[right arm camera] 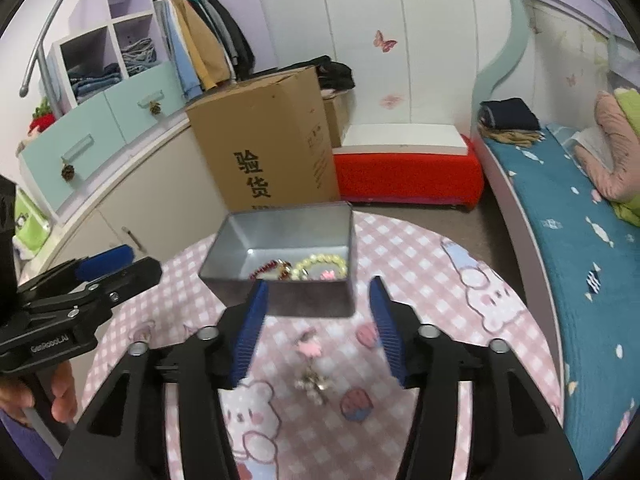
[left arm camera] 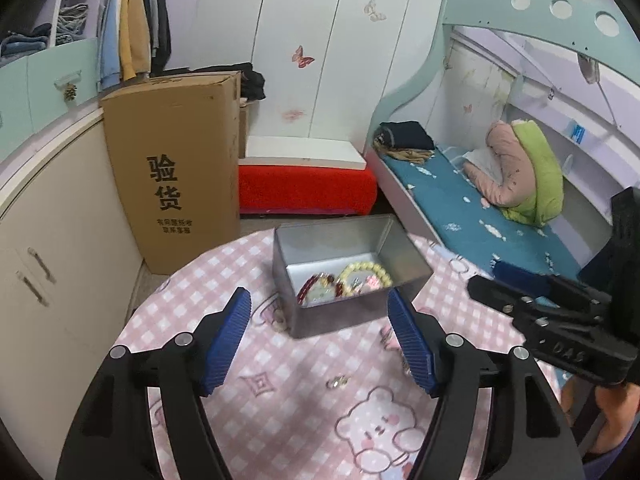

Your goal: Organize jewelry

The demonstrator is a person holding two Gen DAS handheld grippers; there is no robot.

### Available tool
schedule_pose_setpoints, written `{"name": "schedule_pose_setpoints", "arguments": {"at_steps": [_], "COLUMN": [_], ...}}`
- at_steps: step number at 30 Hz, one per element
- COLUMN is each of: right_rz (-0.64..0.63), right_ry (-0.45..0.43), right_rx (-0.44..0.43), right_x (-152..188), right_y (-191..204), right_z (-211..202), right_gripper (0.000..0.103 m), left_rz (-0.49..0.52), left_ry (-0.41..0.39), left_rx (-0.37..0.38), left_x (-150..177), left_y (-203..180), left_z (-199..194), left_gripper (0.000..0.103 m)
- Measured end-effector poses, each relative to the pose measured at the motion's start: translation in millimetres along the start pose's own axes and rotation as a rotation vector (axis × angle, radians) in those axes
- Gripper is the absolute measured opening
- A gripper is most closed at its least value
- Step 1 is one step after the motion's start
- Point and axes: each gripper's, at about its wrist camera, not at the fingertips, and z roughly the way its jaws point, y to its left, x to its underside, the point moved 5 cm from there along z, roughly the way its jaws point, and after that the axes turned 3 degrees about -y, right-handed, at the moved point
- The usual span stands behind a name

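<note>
On round counter [left arm camera: 224,280] w/ pink check cloth, metal tin [left arm camera: 340,312] sits mid-top, already holding red & cream bead bracelets [left arm camera: 348,280]; approx half done, since pink charm [right arm camera: 309,347] & small beaded piece [right arm camera: 314,386] lie loose on cloth near side. Counter edge curves off close behind tin, cardboard box [left arm camera: 176,168] & bed [left arm camera: 472,216] beyond, but room around tin is free. Left gripper [left arm camera: 320,340] & right gripper [right arm camera: 316,330] both open, empty.

We're looking through two fisheye lenses, dark vignette in every corner, straight lines bowing hard toward the rims. Light is soft, even, indoor, with only faint shadows. A small glint sits inside the metal tin [right arm camera: 280,248]. The trinket [right arm camera: 314,386] on the tablecloth [right arm camera: 420,248] smears with blur.
</note>
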Motion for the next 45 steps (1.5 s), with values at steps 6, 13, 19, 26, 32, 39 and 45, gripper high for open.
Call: {"name": "schedule_pose_setpoints", "arguments": {"at_steps": [6,13,19,26,32,39,45], "right_rz": [0.021,0.044,0.052,0.057,0.053,0.044,0.024], "right_ry": [0.039,0.105,0.148,0.164,0.169,0.174,0.176], "right_rx": [0.025,0.037,0.035,0.038,0.032,0.028,0.028], "right_x": [32,65,85,93,96,95,96], "right_y": [-8,-13,-15,-17,-16,-11,-4], "right_z": [4,23,33,39,42,46,47], "right_gripper": [0.057,0.057,0.057,0.057,0.057,0.057,0.057], "left_rz": [0.004,0.002,0.039,0.055,0.079,0.106,0.119], "left_ry": [0.034,0.107,0.149,0.184,0.199,0.184,0.179], "left_rx": [-0.024,-0.044,-0.052,-0.022,-0.024,0.013,0.043], "left_x": [28,63,80,84,83,83,85], "left_y": [4,6,0,-7,-9,-13,-17], "left_z": [8,27,46,63,73,75,74], "left_gripper": [0.075,0.075,0.075,0.067,0.044,0.011,0.009]}}
